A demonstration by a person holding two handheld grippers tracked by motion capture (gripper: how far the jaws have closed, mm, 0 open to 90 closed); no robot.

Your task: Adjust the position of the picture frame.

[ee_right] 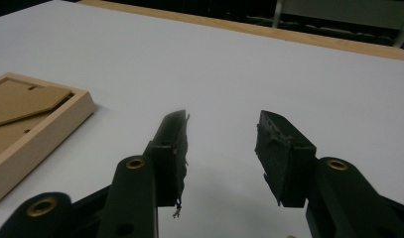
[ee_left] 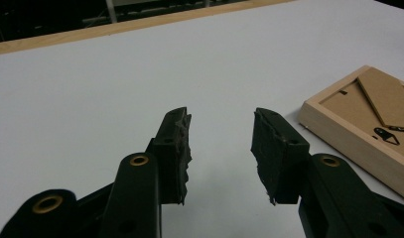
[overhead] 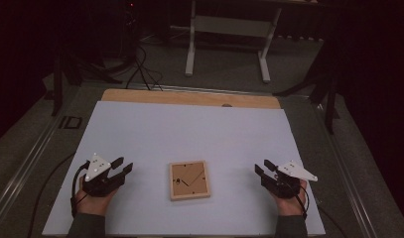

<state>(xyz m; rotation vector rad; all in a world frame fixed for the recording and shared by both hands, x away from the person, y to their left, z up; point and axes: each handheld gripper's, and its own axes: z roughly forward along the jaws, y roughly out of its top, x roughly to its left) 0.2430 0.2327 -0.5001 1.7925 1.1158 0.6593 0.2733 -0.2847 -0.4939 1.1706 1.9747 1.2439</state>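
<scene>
On the big white table [overhead: 189, 129] both sets of tongs sit low near the front edge, loads of bare room around. Left gripper [overhead: 122, 166] and right gripper [overhead: 261, 167] are both partly open, holding nothing. Little wooden frame [overhead: 189, 180] lies face-down midway between them, well apart from both.

My workspace is a dim lab or studio: a white board [overhead: 189, 139] laid over a wooden table [overhead: 189, 97], grey carpet [overhead: 224, 69], loose cables [overhead: 140, 64], black stand legs [overhead: 65, 79] and a white adjustable desk frame [overhead: 229, 29] behind.
</scene>
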